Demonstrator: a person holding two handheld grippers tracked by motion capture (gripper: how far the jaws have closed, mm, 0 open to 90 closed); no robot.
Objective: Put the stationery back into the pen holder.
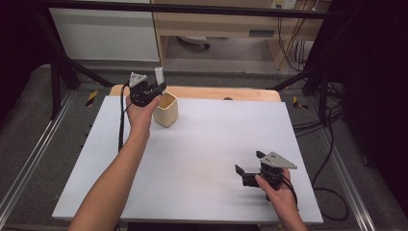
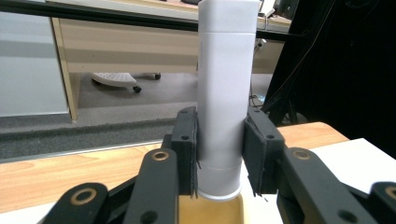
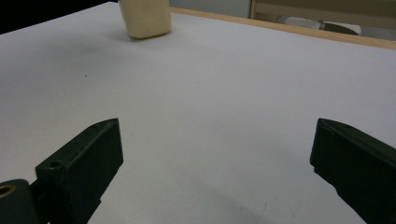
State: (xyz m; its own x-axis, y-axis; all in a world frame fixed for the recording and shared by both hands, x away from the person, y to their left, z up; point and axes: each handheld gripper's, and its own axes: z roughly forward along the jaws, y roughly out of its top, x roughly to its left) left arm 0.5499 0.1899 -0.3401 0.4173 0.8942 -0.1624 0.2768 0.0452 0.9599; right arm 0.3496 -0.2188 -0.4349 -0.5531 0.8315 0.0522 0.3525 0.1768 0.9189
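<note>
Left tool [image 2: 219, 154] clamps an upright white tube [image 2: 226, 93] just above the mouth of the beige cup [image 1: 166, 109] at the tabletop's [image 1: 202, 159] far left, right tool [image 1: 250, 173] idle and gaping empty; placement step, next needs a straight lowering before release.

Cut off and covered parts

In the left gripper view the white tube [image 2: 226, 93] runs off the top edge, and the left claw [image 2: 219, 154] covers its sides where the pads press. The cup [image 3: 144, 18] loses its rim at the top edge of the right gripper view; the tube's bottom end sits hidden above it.
</note>
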